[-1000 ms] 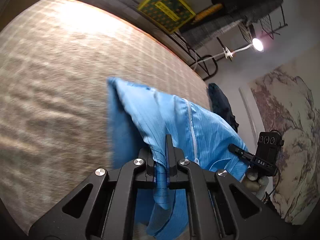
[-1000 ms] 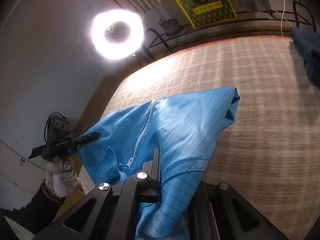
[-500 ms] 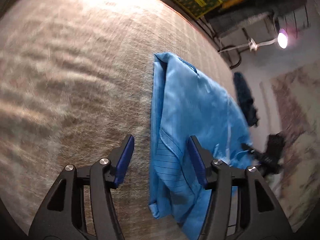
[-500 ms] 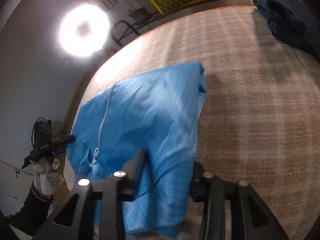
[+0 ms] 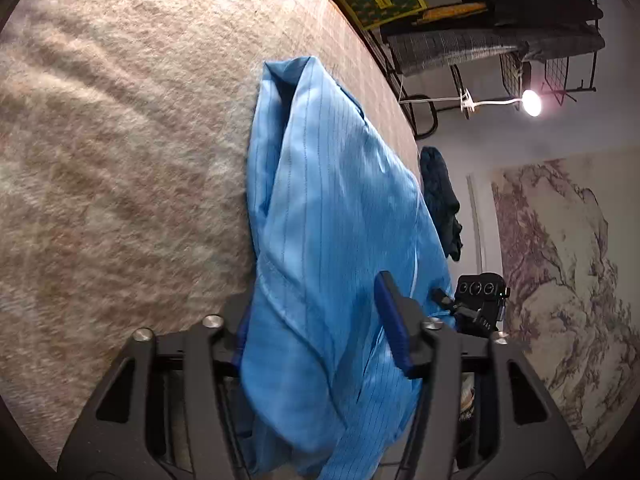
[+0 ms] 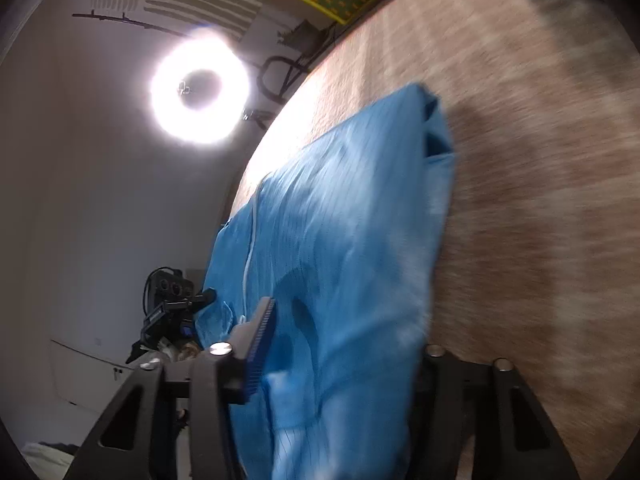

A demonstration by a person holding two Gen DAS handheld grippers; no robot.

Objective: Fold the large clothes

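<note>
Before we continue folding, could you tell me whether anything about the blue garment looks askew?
Yes: the blue garment lies in a rumpled, uneven fold on the woven mat, its far corner gaping open instead of lying flat.

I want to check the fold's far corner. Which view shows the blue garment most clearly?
The left wrist view: the blue garment is sharp there, pinstripes and far corner plain. The right wrist view shows it too, with its white zipper line, but motion-blurred.
</note>
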